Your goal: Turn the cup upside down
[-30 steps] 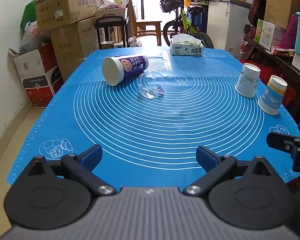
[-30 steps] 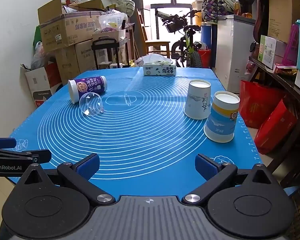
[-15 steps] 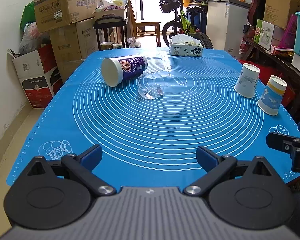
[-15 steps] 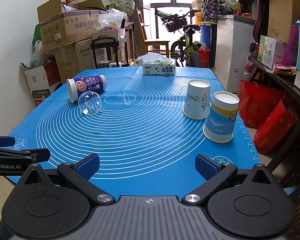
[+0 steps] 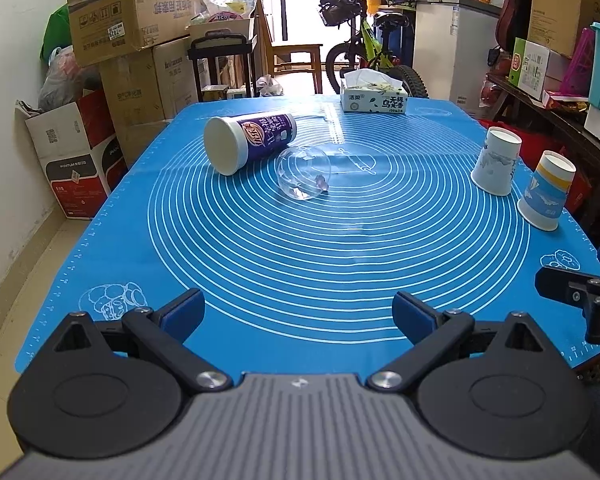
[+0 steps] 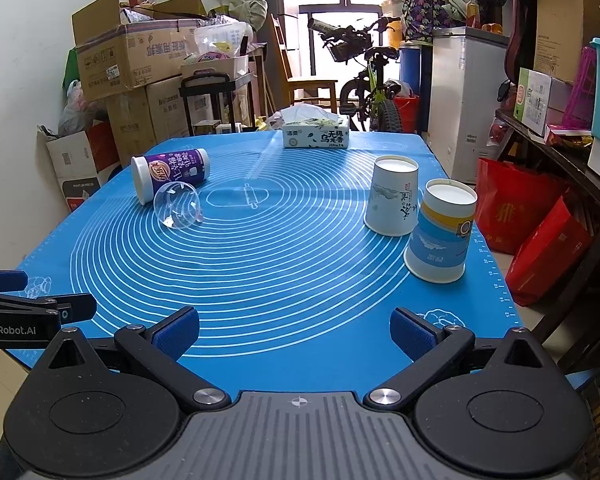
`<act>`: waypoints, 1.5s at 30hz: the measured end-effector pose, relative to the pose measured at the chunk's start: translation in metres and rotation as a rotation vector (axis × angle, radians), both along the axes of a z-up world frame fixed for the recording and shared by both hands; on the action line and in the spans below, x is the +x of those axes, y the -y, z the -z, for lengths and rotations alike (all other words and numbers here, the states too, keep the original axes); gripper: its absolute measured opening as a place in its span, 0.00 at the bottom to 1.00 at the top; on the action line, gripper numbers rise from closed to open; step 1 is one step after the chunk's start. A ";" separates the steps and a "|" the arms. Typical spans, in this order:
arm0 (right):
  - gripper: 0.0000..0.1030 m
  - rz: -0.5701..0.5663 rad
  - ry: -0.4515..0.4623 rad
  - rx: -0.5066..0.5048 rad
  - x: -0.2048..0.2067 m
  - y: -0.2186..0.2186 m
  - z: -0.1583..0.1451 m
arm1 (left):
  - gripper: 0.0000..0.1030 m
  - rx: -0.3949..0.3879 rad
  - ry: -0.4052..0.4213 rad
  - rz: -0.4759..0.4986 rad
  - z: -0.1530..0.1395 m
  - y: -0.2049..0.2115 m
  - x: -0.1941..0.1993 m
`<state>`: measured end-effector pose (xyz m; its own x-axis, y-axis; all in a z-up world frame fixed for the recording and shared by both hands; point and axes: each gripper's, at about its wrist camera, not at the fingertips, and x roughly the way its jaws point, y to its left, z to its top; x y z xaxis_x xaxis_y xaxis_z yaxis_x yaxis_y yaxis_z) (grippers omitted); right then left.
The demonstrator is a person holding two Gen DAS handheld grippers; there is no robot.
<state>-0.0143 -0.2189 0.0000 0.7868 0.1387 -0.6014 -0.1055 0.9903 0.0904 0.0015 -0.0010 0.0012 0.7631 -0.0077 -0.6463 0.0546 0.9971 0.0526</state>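
On my worktop's blue mat, purple cup and clear cup lie sideways near the far-left corner, both grippers' jaws wide, empty.

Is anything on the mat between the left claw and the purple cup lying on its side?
Nothing blocks it. Bare blue mat lies between the open left claw and the purple cup; the clear cup lies just right of that line.

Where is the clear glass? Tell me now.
In both views the clear glass lies on its side, far left on the blue mat, beside the tipped purple cup.
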 end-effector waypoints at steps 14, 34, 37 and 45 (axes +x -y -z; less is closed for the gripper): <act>1.00 0.004 -0.003 -0.005 0.000 -0.001 0.000 | 0.96 -0.001 0.003 0.004 0.000 0.000 0.000; 1.00 0.015 -0.009 0.004 0.002 0.001 0.002 | 0.96 0.013 0.006 0.004 0.003 0.002 0.001; 1.00 0.013 -0.008 0.002 0.002 0.000 0.001 | 0.96 0.013 0.005 -0.002 0.003 0.001 0.002; 1.00 0.012 -0.009 0.000 0.002 -0.001 0.001 | 0.96 0.015 0.004 -0.004 0.003 0.000 0.002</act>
